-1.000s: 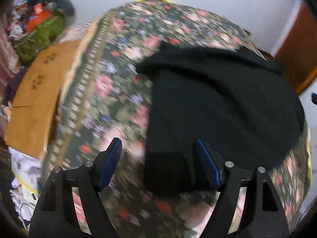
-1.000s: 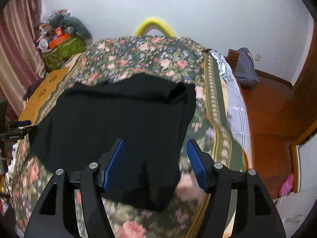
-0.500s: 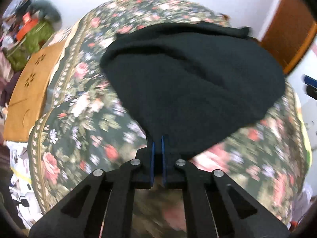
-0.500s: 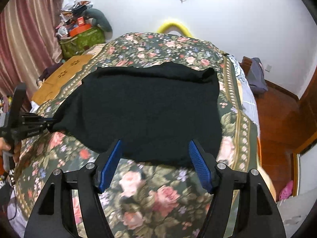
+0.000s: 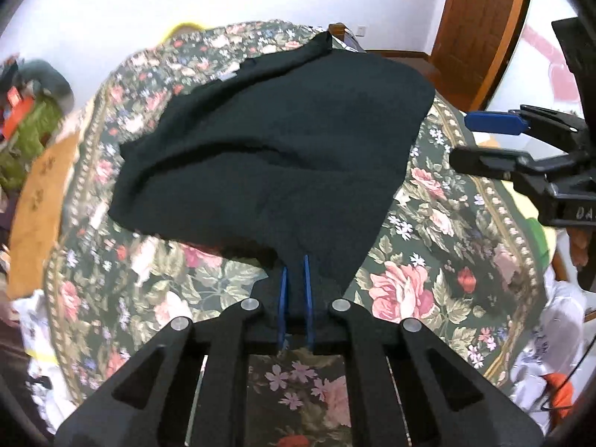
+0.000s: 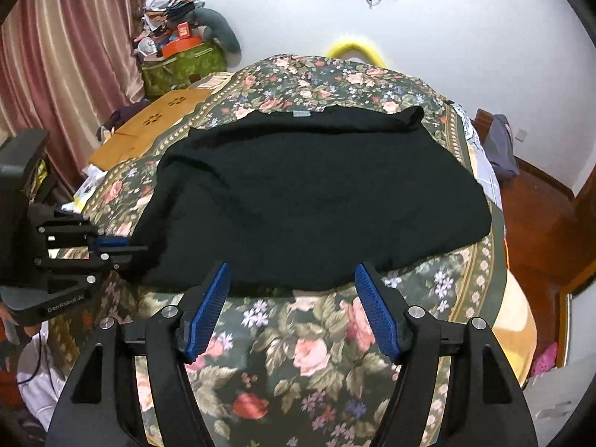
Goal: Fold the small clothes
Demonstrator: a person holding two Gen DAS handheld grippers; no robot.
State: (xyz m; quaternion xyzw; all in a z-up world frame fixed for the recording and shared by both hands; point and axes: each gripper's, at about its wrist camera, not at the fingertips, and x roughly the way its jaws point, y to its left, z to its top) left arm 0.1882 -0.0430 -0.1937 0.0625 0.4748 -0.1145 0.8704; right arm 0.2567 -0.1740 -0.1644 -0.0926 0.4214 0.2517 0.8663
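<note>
Between the blue pads of the left gripper (image 5: 295, 294), a pinched corner of the black garment (image 5: 275, 141): clamped tight on the cloth at its near edge, hem drawn up off the bed. Further right, right gripper (image 6: 292, 311) with pads standing well apart, nothing between them, poised just short of the garment's near edge. Beyond both, black garment (image 6: 316, 193) spread mostly flat and wide across the floral bedspread (image 6: 320, 339), collar and a small grey neck tag (image 6: 301, 113) at the far side, one far corner bunched.

Judged from that lie: folding barely begun. One corner taken, second corner not yet gripped, no fold laid, whole cloth at full spread. Left to do, most likely: second grasp, then carrying the edge over and repeating to a compact shape.

Readable writing: "GenRobot.AI" on the left gripper's body in the right wrist view; "DA" and little more on the right gripper's body in the left wrist view. Neck tag too small to read.
</note>
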